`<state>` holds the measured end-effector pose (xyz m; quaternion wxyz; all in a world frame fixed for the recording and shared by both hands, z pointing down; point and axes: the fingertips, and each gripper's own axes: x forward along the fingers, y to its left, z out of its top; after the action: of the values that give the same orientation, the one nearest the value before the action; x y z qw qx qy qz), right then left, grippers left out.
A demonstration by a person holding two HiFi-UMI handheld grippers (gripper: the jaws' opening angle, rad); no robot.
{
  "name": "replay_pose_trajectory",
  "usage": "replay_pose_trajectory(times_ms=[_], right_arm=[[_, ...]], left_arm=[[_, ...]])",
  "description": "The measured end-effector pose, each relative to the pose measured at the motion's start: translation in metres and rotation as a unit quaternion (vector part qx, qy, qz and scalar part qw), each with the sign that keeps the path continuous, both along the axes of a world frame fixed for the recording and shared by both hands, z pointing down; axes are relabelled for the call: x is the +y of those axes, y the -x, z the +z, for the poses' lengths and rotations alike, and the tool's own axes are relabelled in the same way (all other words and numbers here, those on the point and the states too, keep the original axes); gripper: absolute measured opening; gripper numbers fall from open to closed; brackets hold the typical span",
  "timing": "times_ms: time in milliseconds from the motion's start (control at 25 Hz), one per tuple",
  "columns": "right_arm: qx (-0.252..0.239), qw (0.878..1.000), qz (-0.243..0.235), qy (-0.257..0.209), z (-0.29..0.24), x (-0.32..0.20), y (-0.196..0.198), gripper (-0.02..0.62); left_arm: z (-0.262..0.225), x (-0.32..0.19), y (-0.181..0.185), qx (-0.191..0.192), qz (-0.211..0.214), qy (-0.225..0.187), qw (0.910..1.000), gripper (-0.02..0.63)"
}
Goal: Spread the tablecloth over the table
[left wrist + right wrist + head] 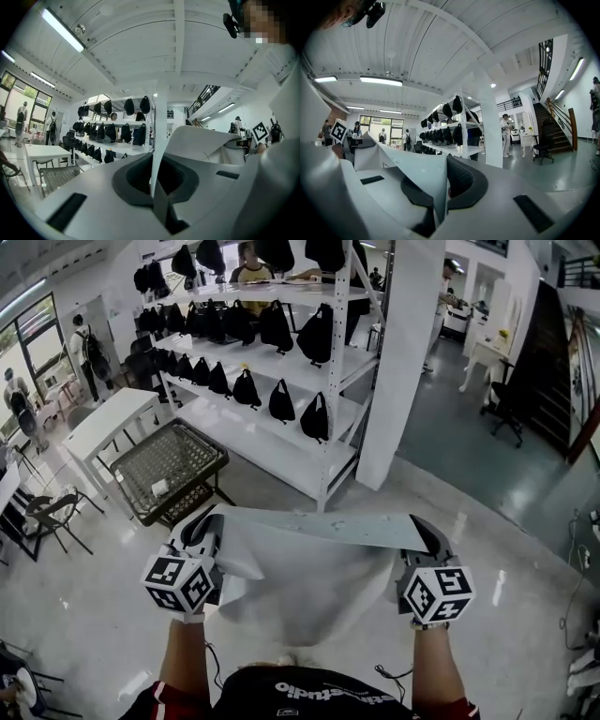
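Note:
A pale grey-white tablecloth [309, 559] hangs stretched between both grippers in front of me, its top edge taut and the rest draping down. My left gripper [208, 532] is shut on the cloth's left corner; the cloth [159, 140] runs up between its jaws in the left gripper view. My right gripper [424, 538] is shut on the right corner, and the cloth [417, 178] is pinched between the jaws in the right gripper view. No table lies under the cloth in the head view.
A white shelving rack [281, 381] with black bags stands ahead, beside a white pillar [408, 362]. A wire-mesh table [169, 470] and a white table [112, 423] sit to the left. Chairs [52, 512] are at far left. People stand in the background.

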<state>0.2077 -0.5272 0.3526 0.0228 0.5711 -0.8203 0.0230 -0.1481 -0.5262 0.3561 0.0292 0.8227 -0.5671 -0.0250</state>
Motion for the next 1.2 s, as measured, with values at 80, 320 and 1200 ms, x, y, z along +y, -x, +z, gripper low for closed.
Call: replay_pose_trajectory(times_ms=[80,320,1200], right_arm=[[-0.007,1.000,0.005,-0.007,-0.008,-0.011,0.001,0.026],[-0.012,0.999,0.021,-0.026,-0.023,-0.036,0.002,0.026],[-0.002,0.996,0.057,-0.074,-0.046,-0.125,0.003,0.026]], left_arm=[[-0.009,-0.012,0.002,0.005,0.005,-0.009,0.9999,0.021],[-0.027,-0.043,0.004,-0.001,0.017,-0.031,0.9994,0.021],[-0.070,-0.150,0.006,-0.037,0.025,-0.127,0.9909,0.021]])
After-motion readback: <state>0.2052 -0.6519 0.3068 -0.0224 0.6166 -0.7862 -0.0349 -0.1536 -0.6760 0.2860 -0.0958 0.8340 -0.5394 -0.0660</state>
